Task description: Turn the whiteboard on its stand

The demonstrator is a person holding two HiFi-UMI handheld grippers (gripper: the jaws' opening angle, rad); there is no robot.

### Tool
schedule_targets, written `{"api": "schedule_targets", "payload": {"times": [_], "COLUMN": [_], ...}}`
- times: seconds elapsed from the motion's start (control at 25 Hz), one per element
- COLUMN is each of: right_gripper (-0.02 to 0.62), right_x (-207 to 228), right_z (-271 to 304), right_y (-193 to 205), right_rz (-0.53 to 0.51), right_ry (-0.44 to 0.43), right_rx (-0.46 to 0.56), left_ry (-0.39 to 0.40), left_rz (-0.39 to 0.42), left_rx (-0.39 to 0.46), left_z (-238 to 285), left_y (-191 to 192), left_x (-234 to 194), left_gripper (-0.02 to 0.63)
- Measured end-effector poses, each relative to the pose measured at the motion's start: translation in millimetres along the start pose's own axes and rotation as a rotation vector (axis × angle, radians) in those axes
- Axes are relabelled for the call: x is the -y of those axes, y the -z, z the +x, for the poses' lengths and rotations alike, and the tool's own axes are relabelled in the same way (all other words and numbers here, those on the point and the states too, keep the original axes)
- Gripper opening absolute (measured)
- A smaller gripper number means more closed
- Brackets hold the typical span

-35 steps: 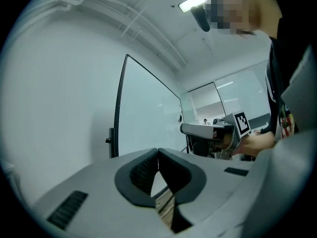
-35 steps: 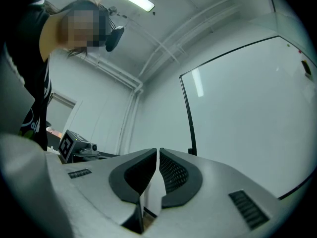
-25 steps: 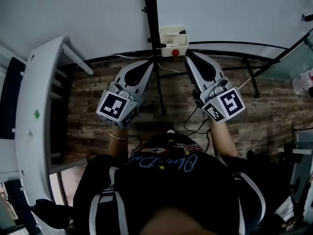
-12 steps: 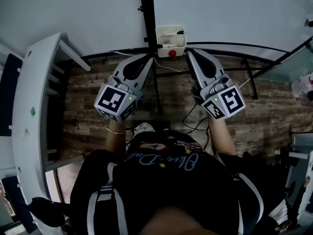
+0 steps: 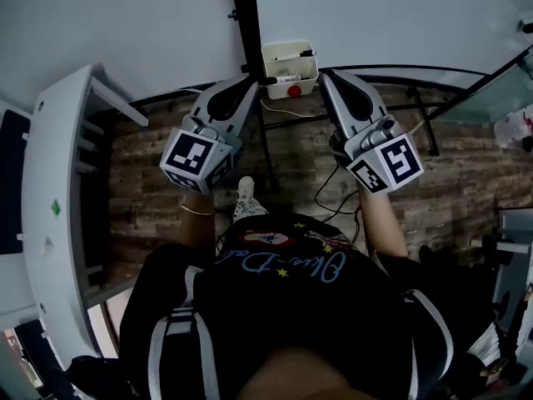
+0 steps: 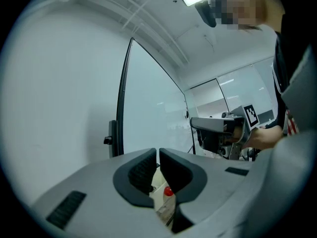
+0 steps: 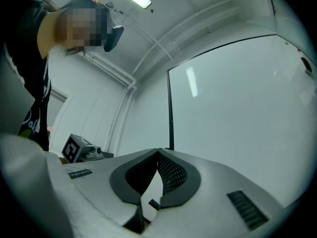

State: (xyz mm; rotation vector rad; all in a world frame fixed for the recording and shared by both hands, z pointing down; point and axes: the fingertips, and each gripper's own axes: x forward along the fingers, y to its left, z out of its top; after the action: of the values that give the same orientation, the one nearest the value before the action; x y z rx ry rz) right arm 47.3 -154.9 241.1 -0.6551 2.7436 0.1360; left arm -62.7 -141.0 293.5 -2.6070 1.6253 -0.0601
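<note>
In the head view I have both tongs up at the lower left corner of the whiteboard (image 5: pixel 391 15), which fills the upper right of the frame. The left gripper (image 5: pixel 248 82) sits just left of the marker tray (image 5: pixel 271 57) and the right gripper (image 5: pixel 326 77) just right of it. Neither appears to touch the board, so I judge this as the approach, with the turn itself not yet begun. The black stand post (image 5: pixel 247 23) runs up the top centre. A white shelf unit (image 5: pixel 50 182) crowds the left edge, and cables (image 5: pixel 333 192) trail over the floor below, so a swinging board edge has little room on that side. In the left gripper view, the left gripper (image 6: pixel 158 155) has its jaws parted by only a sliver with nothing between them. The board's black frame edge (image 6: pixel 120 93) stands in the upper left, with bare wall beyond it. In the right gripper view, the right gripper (image 7: pixel 158 154) has its tips meeting and holds nothing, while the board face fills the right half. Next I would either widen one pair to take the frame edge or push the face with closed tips, staying clear of the tray.
</note>
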Motion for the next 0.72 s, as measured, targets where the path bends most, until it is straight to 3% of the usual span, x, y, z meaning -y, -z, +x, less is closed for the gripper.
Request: {"api": "schedule_targets", "payload": {"times": [0.28,0.72], "right_gripper": [0.028,0.041], "right_x": [2.7,10.6], "right_z": [35.2,82.1], "right_y": [11.3,34.2], "right_rz": [-0.014,-0.031], "right_ry": [-0.009,-0.015], "right_rx": [-0.025,-0.084], "left_ry": [-0.003,0.042], "left_rz": [-0.020,-0.028], "left_rx": [0.014,-0.037], "left_z": [16.1,45.4], "left_y": [2.4,25.5], "left_x": [-36.8,-74.1], "left_gripper": [0.021,0.066]}}
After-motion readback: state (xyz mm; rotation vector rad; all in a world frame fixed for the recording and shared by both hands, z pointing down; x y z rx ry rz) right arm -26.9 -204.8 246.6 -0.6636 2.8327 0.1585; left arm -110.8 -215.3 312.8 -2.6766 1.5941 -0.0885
